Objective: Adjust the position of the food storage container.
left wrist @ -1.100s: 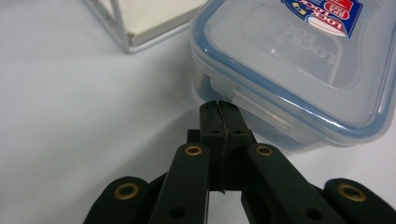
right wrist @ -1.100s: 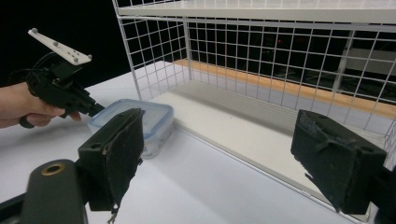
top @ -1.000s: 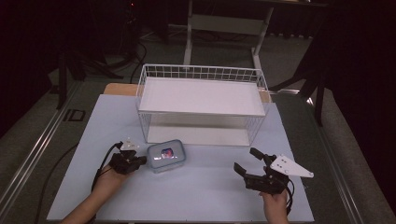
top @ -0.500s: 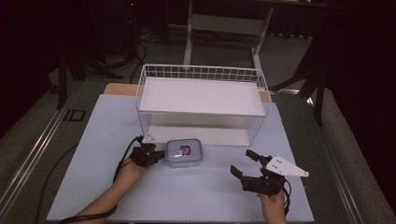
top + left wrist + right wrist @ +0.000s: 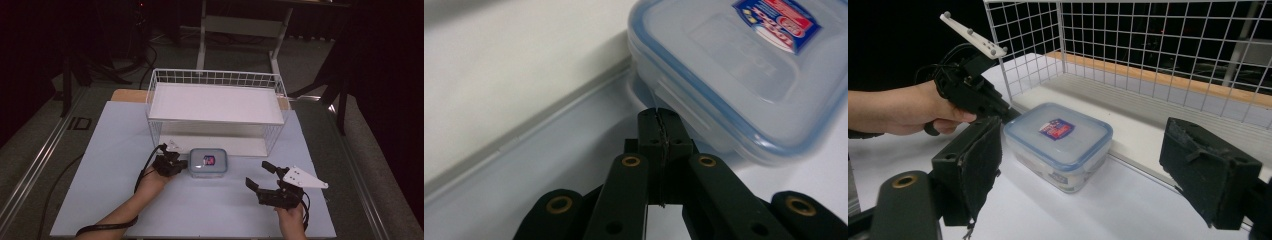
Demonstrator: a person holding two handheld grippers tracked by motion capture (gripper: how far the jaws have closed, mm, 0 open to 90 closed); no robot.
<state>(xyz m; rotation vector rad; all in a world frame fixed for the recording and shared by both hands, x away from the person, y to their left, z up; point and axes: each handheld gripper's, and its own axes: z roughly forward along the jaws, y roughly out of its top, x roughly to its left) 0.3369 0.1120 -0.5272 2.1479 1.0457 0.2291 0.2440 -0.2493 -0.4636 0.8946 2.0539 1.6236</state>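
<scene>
Pushed rightward by the closed left gripper (image 5: 176,165), the clear blue-rimmed plastic box (image 5: 208,163) shifted; right gripper (image 5: 264,177) gapes wide.

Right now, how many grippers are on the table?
2. The left gripper sits against the left side of the box, jaws shut. The right gripper is apart from it, toward the near right, jaws open.

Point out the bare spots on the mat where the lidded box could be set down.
Free: the mat left of the left tool, and the strip between the box and right tool. Crowded: the box sits close against the wire basket front.
</scene>
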